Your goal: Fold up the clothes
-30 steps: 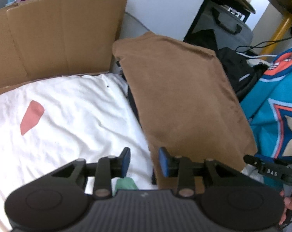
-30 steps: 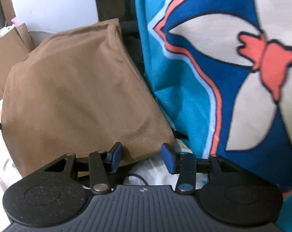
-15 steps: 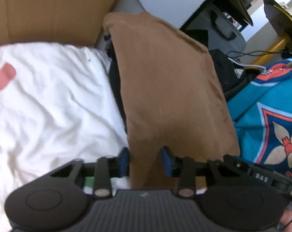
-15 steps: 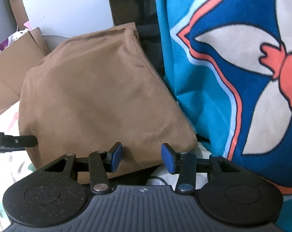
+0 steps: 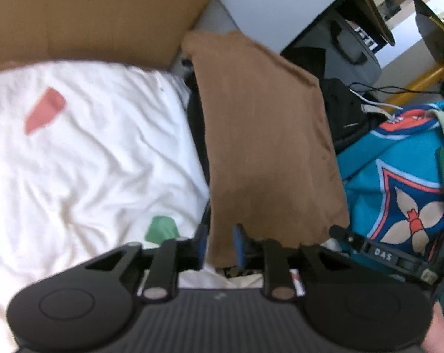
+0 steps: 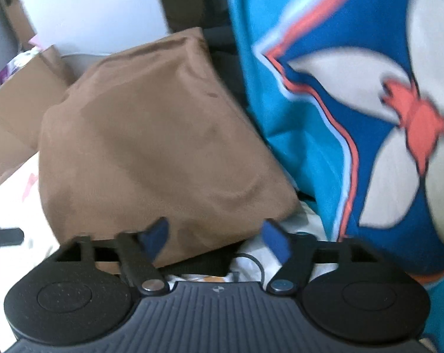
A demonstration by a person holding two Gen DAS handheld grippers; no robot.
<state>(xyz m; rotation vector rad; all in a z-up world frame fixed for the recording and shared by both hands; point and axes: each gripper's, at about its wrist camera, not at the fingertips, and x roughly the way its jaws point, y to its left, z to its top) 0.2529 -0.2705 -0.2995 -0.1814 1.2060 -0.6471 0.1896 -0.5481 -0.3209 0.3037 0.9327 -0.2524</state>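
Observation:
A folded brown garment (image 5: 266, 135) lies between white bedding and a blue patterned cloth, resting on something dark. My left gripper (image 5: 221, 244) is shut on its near left corner, the cloth pinched between the blue pads. In the right wrist view the same garment (image 6: 151, 135) fills the middle. My right gripper (image 6: 216, 236) stands wide open at its near right edge; the left pad overlaps the cloth and the right pad is off it, over white bedding. One black finger (image 5: 342, 234) of the right gripper shows beside the garment's near right corner.
White bedding (image 5: 89, 161) with red and green patches spreads to the left, backed by cardboard (image 5: 89, 14). A blue patterned blanket (image 6: 354, 103) rises close on the right. A dark garment (image 6: 198, 264) lies under the brown one. Dark bags (image 5: 342, 108) and cables sit behind.
My left gripper moved onto the brown garment's corner and its fingers closed on the cloth. My right gripper's fingers spread wider and came nearer to the garment's edge.

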